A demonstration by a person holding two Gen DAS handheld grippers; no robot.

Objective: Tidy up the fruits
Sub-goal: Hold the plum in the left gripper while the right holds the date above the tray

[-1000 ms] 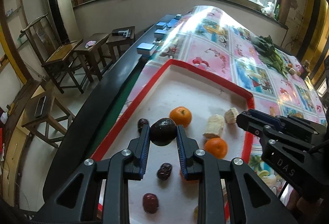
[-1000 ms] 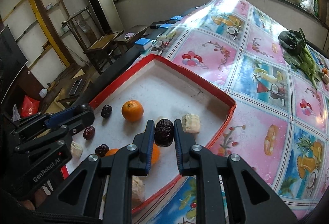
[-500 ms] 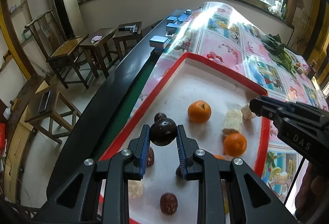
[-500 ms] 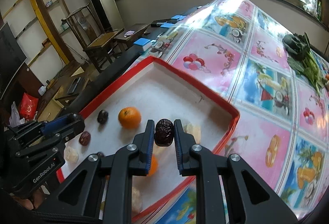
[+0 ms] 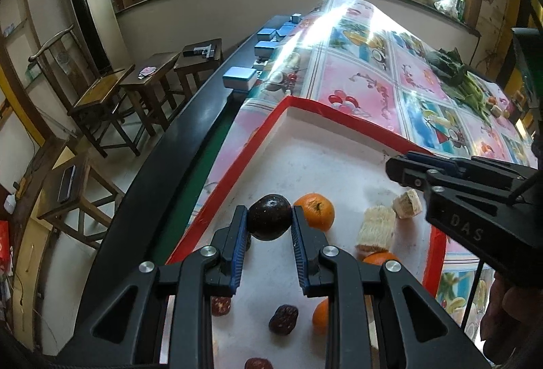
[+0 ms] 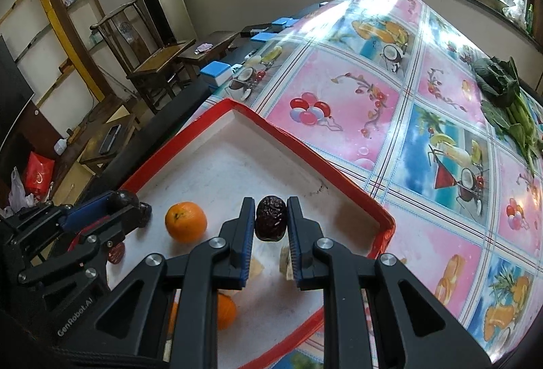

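While the left gripper [image 5: 268, 226] pinches a dark round fruit [image 5: 269, 221], the right gripper [image 6: 270, 221] clamps a wrinkled date [image 6: 270, 222] between its fingers.

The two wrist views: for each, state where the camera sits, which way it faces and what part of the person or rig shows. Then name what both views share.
Left wrist: sits behind the left gripper, looking along its fingers over the red-rimmed tray toward the windows; shut on a dark round fruit; the right gripper enters from the right.
Right wrist: sits behind the right gripper, facing the same way; shut on a wrinkled date; the left gripper enters from the left.
Shared: the tray, an orange, the tablecloth, the windows.
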